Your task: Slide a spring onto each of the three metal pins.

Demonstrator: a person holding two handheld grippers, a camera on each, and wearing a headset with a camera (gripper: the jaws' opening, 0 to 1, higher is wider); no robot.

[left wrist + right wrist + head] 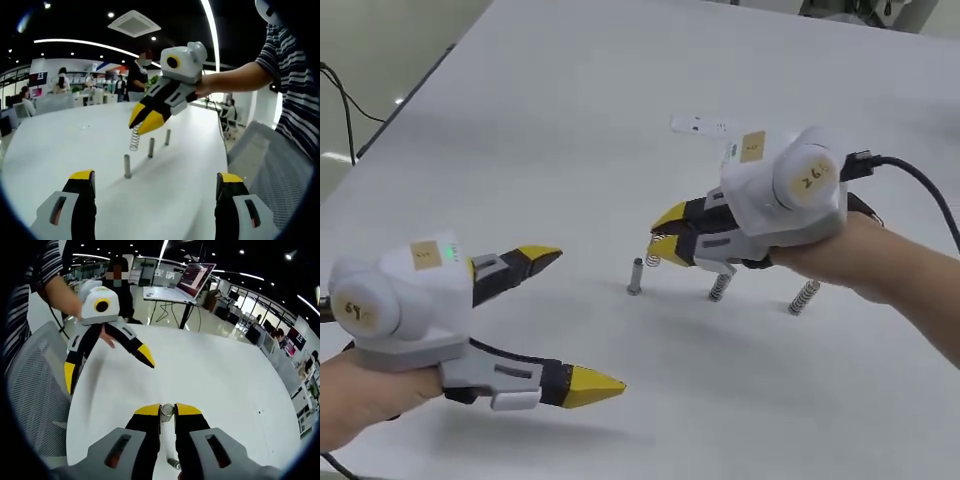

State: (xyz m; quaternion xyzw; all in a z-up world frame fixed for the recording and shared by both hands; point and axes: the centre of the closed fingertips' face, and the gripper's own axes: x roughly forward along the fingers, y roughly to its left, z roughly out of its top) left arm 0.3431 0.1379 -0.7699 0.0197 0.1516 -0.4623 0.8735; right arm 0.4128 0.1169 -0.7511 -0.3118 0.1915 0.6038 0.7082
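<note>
A small coiled steel spring (134, 138), pinched in the right tongs (168, 411), hangs near the last bare grey metal pin (636, 277), probably needing centring overhead then lowering; the left tongs (585, 318) gape empty.

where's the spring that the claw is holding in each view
head view: spring at centre, in the right claw's tips, right of the bare pin
left gripper view: left of centre, under that claw, above the pin
right gripper view: bottom centre, between its tips
shared landmark: right claw
</note>
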